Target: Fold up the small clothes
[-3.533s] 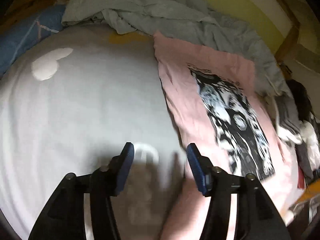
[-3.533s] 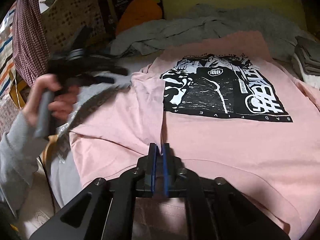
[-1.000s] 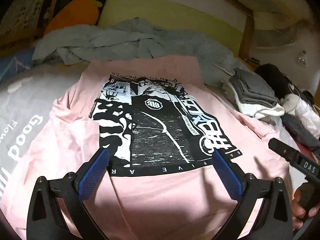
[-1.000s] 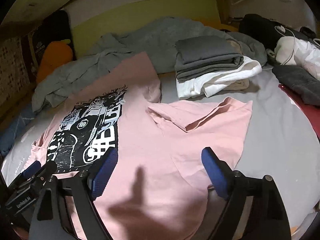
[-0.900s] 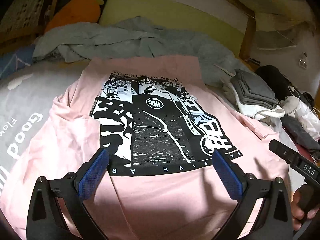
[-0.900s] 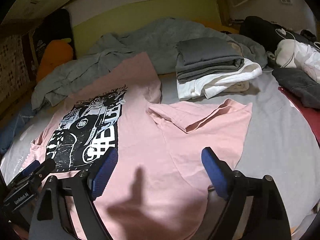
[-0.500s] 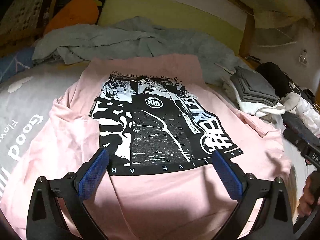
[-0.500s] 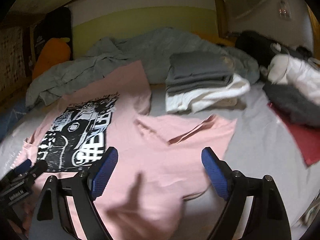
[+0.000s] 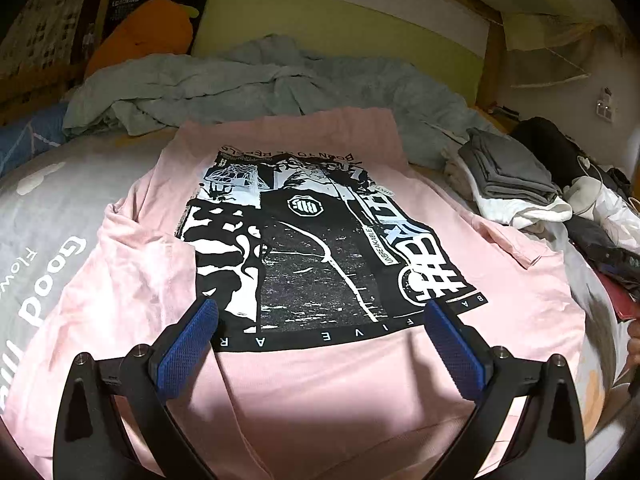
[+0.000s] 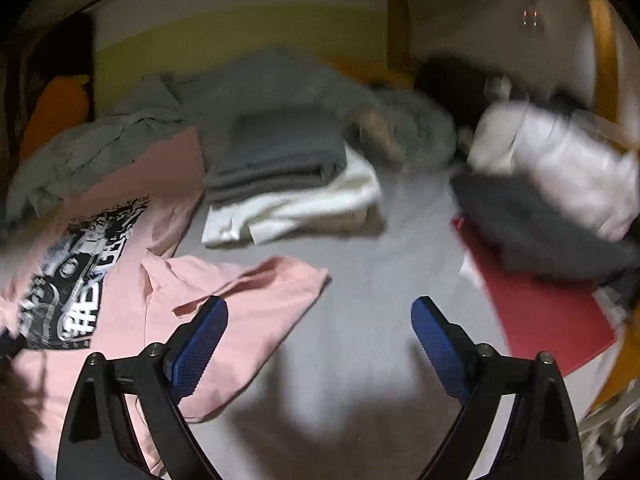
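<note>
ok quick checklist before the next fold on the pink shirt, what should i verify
1. Pink shirt spread flat, print up: ok, some wrinkles on its left side.
2. Left gripper open and empty above the shirt: ok.
3. Right gripper open and empty: ok, but it hangs over bare sheet, beside the sleeve.
4. Right sleeve lying flat: not ok, part of it is creased over itself.
5. Folded stack apart from the shirt: ok, a gap of sheet shows.
6. Right camera steady: not ok, the picture is motion-blurred.
</note>
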The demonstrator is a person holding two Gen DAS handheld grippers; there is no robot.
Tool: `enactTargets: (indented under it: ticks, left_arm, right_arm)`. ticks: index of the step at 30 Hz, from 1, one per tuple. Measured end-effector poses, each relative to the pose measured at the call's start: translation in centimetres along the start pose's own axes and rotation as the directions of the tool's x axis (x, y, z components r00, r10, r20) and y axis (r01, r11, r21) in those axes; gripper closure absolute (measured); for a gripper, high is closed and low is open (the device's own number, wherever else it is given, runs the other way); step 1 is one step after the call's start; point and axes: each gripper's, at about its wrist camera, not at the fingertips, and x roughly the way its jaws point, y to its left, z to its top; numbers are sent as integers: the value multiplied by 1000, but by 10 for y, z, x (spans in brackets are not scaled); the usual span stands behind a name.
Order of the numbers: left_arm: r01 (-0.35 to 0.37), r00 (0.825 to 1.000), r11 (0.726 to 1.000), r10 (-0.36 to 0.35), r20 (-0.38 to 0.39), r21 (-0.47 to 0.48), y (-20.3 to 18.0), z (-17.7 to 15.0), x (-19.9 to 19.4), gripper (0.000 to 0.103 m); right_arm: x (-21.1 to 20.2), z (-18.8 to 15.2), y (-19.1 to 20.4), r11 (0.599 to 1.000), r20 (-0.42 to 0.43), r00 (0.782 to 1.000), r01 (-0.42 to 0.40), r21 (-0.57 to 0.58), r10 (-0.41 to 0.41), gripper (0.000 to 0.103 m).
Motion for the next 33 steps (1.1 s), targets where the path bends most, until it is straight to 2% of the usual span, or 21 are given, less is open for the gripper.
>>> enactTargets:
  ticks: [3,5,9,10,12,13,15,16,17,19,20,21,25,28,29,30,31,32,33]
  left_arm:
    - [3,1000,1000,-3,-6,1,0,0,1,1]
    - [3,1000,1000,-3,-6,2,0,0,1,1]
    - [5,1000,1000,-5,-7,6,0,0,1,1]
    - [6,1000,1000,-6,-7,8,-1,0,1,1]
    - [8,1000,1000,-8,-7,12,-1,0,2,1]
    - [10,1000,1000,-9,-9,16,-2,0,2,1]
    - [7,1000,1000,-7,-11,21,-3,0,2,1]
    - [5,1000,1000,-5,-10,23,-4,0,2,1]
    - [5,1000,1000,-5,-10,24,-5,0,2,1]
    - [5,1000,1000,-4,-8,26,-5,-1,2,1]
    - [4,1000,1000,-4,-7,26,-5,-1,2,1]
    - [3,1000,1000,-3,-7,25,-5,-1,2,1]
    - [4,1000,1000,-4,-6,26,-5,-1,2,1]
    - [14,1000,1000,-14,0,23,-4,-1,0,1]
    - [23,1000,999,-24,13,24,-4,-1,-3,2]
    - [53,998,998,-55,44,43,-7,-1,-11,3]
    - [109,990,991,-116,79,82,-12,-1,-21,3]
    - [152,980,978,-167,103,140,-20,-2,-31,3]
    - [155,978,966,-180,106,208,-32,-2,-37,3]
  right_arm:
    - [21,7,-12,997,-34,998,-42,67,44,21]
    - [40,11,-15,993,-68,994,-73,93,80,33]
    - [81,6,-14,979,-148,975,-144,147,166,48]
    - [85,6,-13,980,-148,975,-143,140,163,54]
    - [82,5,-7,981,-131,977,-155,113,169,80]
    - [79,4,-5,975,-128,970,-193,113,207,100]
    - [57,1,4,963,-61,964,-251,98,257,100]
    - [45,0,11,954,-34,955,-293,66,296,100]
    - [27,-2,22,930,-6,930,-368,18,368,100]
    - [-5,-8,43,864,10,865,-501,-51,502,100]
    - [-21,-14,56,819,-1,823,-565,-97,568,100]
    - [-30,-20,66,800,-15,808,-585,-132,588,100]
    - [-41,-56,109,806,-97,834,-550,-220,543,100]
    - [-26,-76,128,855,-136,892,-451,-254,431,100]
    - [-21,-80,129,871,-140,905,-424,-246,401,100]
    - [-16,-80,126,894,-136,919,-392,-217,370,100]
    - [-12,-78,119,906,-125,924,-379,-189,361,100]
    - [-10,-75,110,916,-106,927,-373,-149,360,100]
    - [-8,-69,100,918,-86,924,-380,-111,372,100]
